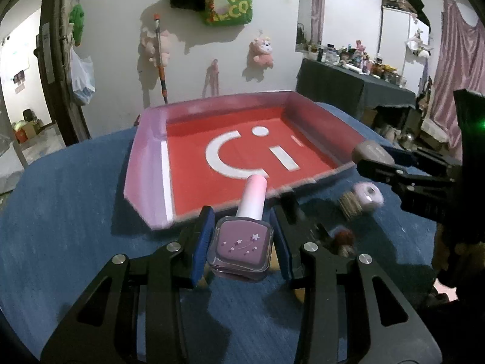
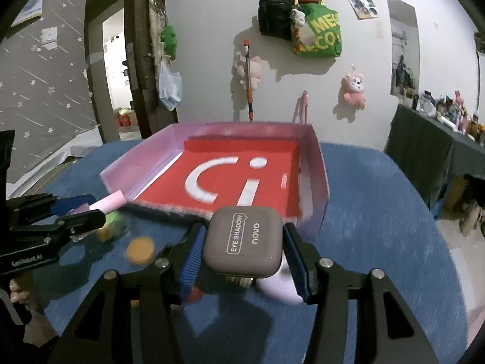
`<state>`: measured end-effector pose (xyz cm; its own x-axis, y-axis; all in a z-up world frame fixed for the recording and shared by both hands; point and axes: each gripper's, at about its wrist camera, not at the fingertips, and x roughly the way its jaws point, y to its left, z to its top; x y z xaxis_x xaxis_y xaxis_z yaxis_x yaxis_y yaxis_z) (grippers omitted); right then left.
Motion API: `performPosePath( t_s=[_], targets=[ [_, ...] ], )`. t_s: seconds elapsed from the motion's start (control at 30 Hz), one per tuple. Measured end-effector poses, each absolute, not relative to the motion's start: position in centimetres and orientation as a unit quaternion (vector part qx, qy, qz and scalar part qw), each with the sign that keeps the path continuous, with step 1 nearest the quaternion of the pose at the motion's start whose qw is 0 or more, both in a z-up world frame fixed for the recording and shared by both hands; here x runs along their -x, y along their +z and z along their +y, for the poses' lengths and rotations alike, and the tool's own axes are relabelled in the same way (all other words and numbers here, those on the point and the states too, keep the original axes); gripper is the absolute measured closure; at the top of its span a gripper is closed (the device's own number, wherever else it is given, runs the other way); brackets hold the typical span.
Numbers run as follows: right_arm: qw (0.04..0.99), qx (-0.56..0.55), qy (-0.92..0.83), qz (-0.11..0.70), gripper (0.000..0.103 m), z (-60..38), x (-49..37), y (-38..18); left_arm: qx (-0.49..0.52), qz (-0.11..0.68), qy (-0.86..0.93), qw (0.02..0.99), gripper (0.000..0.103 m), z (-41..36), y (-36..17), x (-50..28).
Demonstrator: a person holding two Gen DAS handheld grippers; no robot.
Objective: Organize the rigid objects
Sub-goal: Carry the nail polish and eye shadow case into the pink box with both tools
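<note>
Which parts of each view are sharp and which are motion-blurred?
Left wrist view: the purple square nail polish bottle between the fingers is sharp; the pink-walled red tray rim and lilac roll smear. Right wrist view: the grey eye shadow case is crisp; the orange disc blurs.

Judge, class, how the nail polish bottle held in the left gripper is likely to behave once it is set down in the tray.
The nail polish bottle looks like rigid glass, so probably fragile if dropped. Its flat square sides suggest it won't roll, though the tall pink cap may make it tippy upright. Its glossy faces could slip between the left gripper pads while over the tray.
</note>
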<state>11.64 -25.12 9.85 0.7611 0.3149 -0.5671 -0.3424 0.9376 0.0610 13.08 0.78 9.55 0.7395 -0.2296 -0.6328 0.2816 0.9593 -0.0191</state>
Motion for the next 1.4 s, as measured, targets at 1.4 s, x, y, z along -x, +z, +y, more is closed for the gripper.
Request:
performPosePath(
  t_s=[1.4],
  targets=[
    [0.824, 0.244, 0.188, 0.476, 0.048, -20.1, -26.5, 6.1, -0.112, 0.477, -0.141, 0.860, 0.067, 0.6, 4.6, -25.9]
  ],
)
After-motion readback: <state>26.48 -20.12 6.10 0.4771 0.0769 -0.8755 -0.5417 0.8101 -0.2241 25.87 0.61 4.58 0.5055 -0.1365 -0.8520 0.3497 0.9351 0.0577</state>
